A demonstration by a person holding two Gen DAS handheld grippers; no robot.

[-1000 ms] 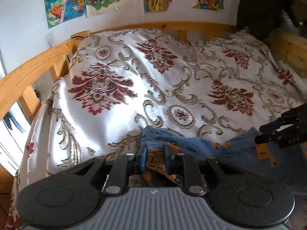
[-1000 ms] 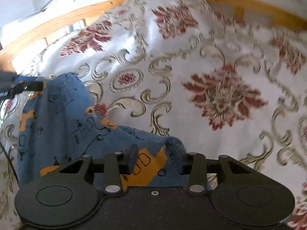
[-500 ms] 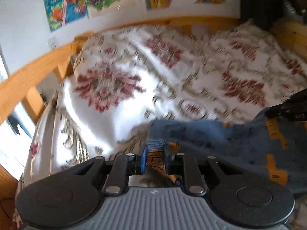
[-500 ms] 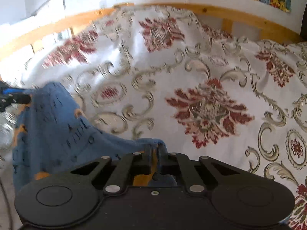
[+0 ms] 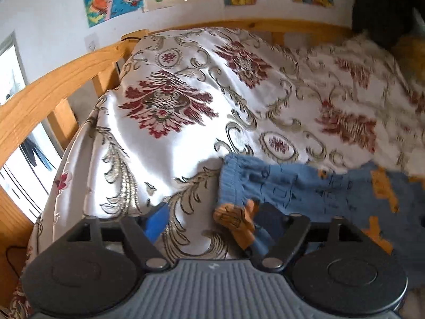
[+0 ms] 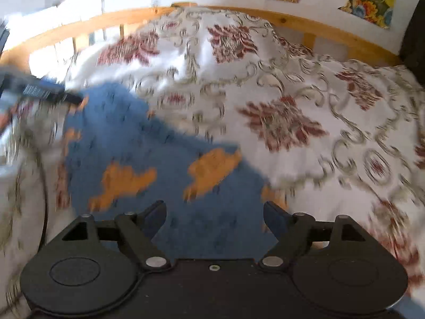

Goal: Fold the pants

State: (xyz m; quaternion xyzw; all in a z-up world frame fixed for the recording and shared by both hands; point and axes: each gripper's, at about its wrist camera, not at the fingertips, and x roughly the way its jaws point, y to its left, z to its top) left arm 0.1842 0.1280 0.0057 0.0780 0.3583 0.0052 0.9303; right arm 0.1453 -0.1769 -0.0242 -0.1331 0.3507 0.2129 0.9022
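Lying flat: knit pants (image 6: pixel 148 143) w/ ribbed cuff (image 5: pixel 233 183)

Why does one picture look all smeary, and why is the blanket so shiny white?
Right wrist view: motion blur smears the blanket and the pants. Left wrist view: sharper on the left, blurred toward the right; strong light washes a patch of the blanket to plain white. Both views: the fisheye lens bends the bed rail into a curve.
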